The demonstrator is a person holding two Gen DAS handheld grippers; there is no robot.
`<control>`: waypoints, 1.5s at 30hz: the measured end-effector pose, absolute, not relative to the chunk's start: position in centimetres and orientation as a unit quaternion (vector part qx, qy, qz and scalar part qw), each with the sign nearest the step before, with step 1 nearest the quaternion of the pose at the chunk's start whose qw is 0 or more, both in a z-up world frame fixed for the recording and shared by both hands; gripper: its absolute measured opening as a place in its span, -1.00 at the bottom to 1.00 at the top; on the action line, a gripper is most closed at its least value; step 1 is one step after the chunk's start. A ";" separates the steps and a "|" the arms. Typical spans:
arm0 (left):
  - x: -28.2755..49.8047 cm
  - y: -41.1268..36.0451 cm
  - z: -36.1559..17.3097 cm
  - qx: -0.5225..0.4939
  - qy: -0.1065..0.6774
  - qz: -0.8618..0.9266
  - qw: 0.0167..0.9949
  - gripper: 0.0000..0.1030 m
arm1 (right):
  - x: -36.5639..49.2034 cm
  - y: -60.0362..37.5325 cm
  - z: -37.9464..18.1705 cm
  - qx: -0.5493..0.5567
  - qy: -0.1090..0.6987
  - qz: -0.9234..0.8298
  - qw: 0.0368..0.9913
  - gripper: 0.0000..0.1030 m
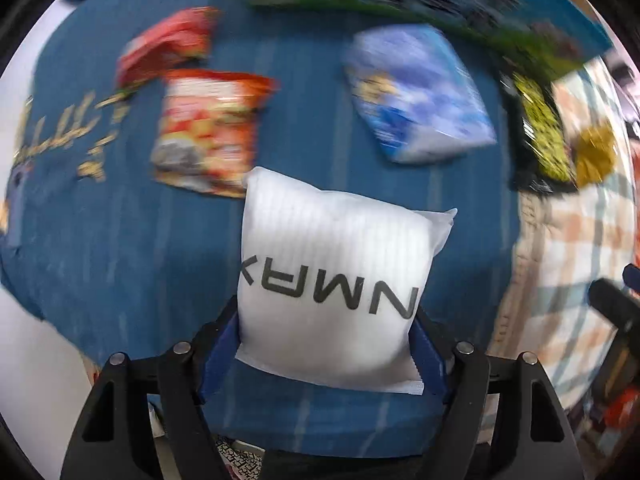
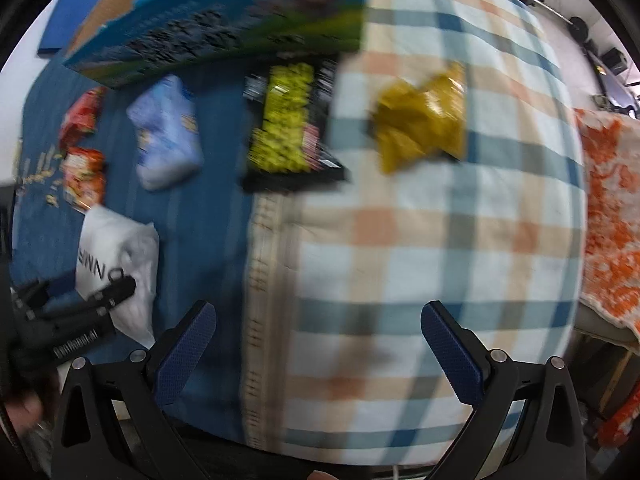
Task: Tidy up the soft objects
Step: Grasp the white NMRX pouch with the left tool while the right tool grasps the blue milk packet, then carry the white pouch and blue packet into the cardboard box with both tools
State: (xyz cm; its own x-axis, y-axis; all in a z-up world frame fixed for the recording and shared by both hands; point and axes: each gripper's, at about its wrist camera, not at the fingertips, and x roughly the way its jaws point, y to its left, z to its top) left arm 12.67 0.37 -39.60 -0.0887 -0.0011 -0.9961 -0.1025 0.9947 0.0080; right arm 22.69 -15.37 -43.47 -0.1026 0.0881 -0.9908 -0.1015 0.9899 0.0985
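Observation:
My left gripper (image 1: 326,340) is shut on a white pouch with black letters (image 1: 336,272) and holds it above the blue cloth (image 1: 120,240). The pouch also shows in the right wrist view (image 2: 120,256) with the left gripper on it. My right gripper (image 2: 318,340) is open and empty above the checked cloth (image 2: 440,240). On the blue cloth lie two red snack bags (image 1: 208,128), (image 1: 168,44) and a pale blue pack (image 1: 416,92). A black and yellow bag (image 2: 288,120) and a gold bag (image 2: 424,120) lie further right.
A blue and green cardboard box (image 2: 224,20) stands at the back. An orange patterned cloth (image 2: 612,208) lies at the right edge. The view is motion-blurred.

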 end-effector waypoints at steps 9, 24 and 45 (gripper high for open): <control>11.3 10.5 -41.9 -0.075 0.737 0.097 0.664 0.45 | 29.2 -5.6 -45.1 -0.026 0.733 0.089 0.674 0.66; 15.4 15.4 -42.6 -0.070 0.743 0.031 0.664 0.45 | 29.5 -6.9 -46.8 0.036 0.768 0.025 0.639 -0.85; 19.4 3.1 -41.3 -0.018 0.726 -0.001 0.688 0.44 | 25.0 -14.5 -44.3 0.170 0.753 0.023 0.635 0.23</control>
